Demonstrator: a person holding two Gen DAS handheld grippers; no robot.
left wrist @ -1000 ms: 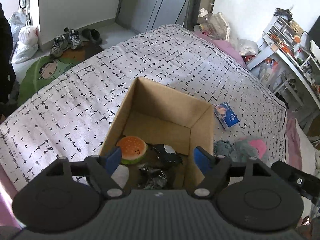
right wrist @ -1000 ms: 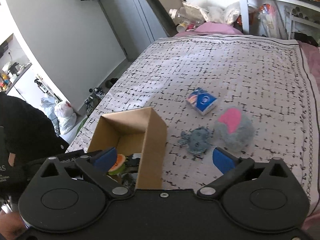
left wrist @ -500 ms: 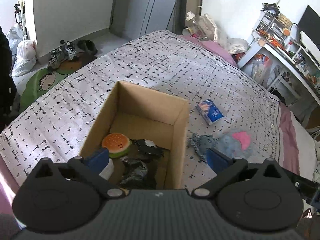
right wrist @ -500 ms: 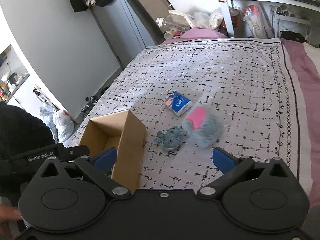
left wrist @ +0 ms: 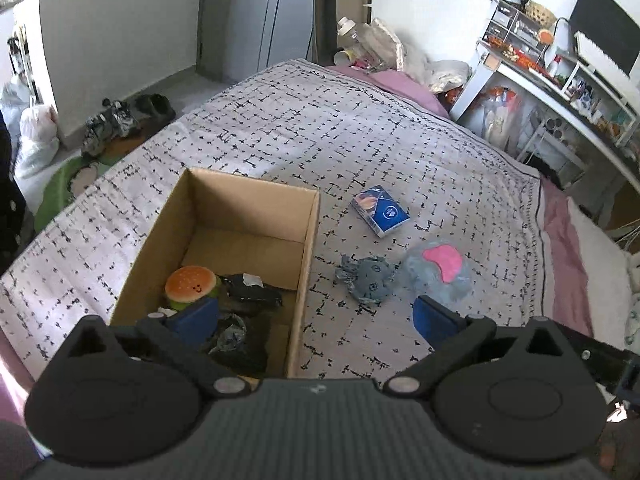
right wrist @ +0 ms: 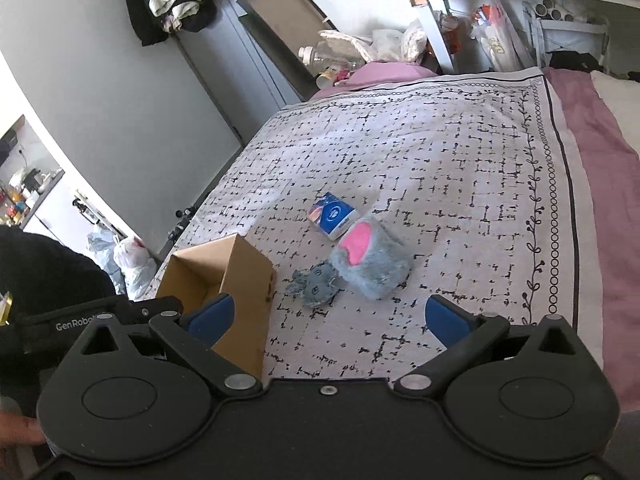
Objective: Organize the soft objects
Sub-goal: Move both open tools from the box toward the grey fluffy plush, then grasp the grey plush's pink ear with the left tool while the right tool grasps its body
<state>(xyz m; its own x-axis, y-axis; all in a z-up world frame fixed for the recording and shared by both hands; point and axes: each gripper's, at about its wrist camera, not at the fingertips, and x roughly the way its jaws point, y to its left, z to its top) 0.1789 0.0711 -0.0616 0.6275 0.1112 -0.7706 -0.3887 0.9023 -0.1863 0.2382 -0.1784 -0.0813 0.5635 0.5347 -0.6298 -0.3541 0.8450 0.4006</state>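
An open cardboard box (left wrist: 308, 240) stands on the bed and holds a burger plush (left wrist: 192, 286) and dark soft items (left wrist: 250, 298). Right of it lie a small blue plush (left wrist: 368, 278), a grey fluffy plush with a pink patch (left wrist: 438, 270) and a blue tissue pack (left wrist: 380, 210). My left gripper (left wrist: 312, 318) is open and empty above the box's near right wall. My right gripper (right wrist: 326, 316) is open and empty, back from the blue plush (right wrist: 314, 286), the fluffy plush (right wrist: 370, 258), the tissue pack (right wrist: 332, 214) and the box (right wrist: 246, 280).
The patterned bedspread (left wrist: 320, 128) covers the bed. A cluttered white desk (left wrist: 560, 92) stands at the right. Shoes (left wrist: 116, 120) and bags (left wrist: 34, 140) lie on the floor at the left. Bottles and clutter (right wrist: 340, 56) sit at the bed's far end.
Both grippers have pulled back and risen, so the box and plush toys look smaller. The left gripper's view has swung right, bringing the plush toys and tissue pack into fuller view. Nothing was grasped.
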